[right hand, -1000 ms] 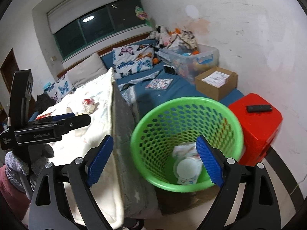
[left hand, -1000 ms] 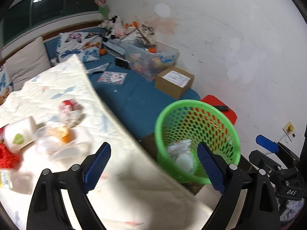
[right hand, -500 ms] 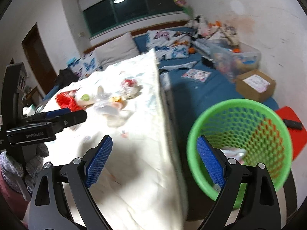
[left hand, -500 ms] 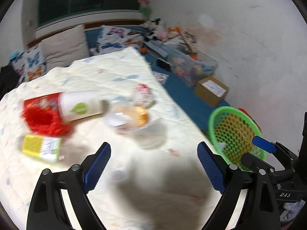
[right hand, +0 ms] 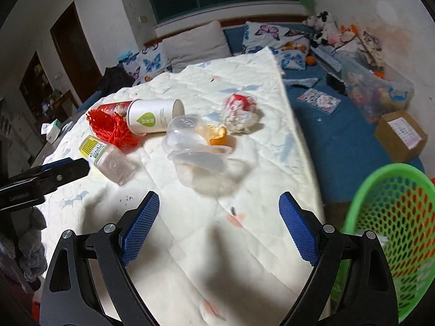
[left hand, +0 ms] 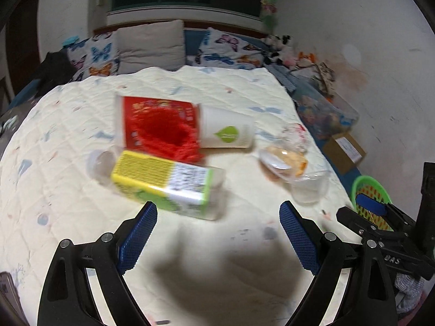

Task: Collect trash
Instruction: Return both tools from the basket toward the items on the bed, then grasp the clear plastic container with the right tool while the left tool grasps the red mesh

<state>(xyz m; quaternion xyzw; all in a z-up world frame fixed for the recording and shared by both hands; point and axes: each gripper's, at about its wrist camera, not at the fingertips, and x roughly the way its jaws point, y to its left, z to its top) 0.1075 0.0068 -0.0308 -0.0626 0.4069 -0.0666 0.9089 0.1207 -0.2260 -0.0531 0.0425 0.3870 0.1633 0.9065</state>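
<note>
Trash lies on a cream quilt [left hand: 68, 141]: a clear bottle with a yellow-green label [left hand: 165, 182], a red mesh net [left hand: 160, 133] over a red can, a white paper cup [left hand: 225, 133], a clear plastic container with orange peel [left hand: 293, 168] and a crumpled red-white wrapper [right hand: 240, 112]. My left gripper [left hand: 217, 233] is open just short of the bottle. My right gripper [right hand: 217, 225] is open, short of the clear container [right hand: 198, 149]. The green basket [right hand: 394, 233] stands at the right beside the bed.
Pillows [left hand: 151, 44] line the head of the bed. A blue sheet [right hand: 339, 135] carries a cardboard box [right hand: 402, 134], a clear storage bin [right hand: 375, 92] and toys by the white wall. A dark doorway [right hand: 73, 54] is at the left.
Both grippers have swung left from the green basket to over the quilt. The trash now lies straight ahead, and the basket has slid to the right edge of both views.
</note>
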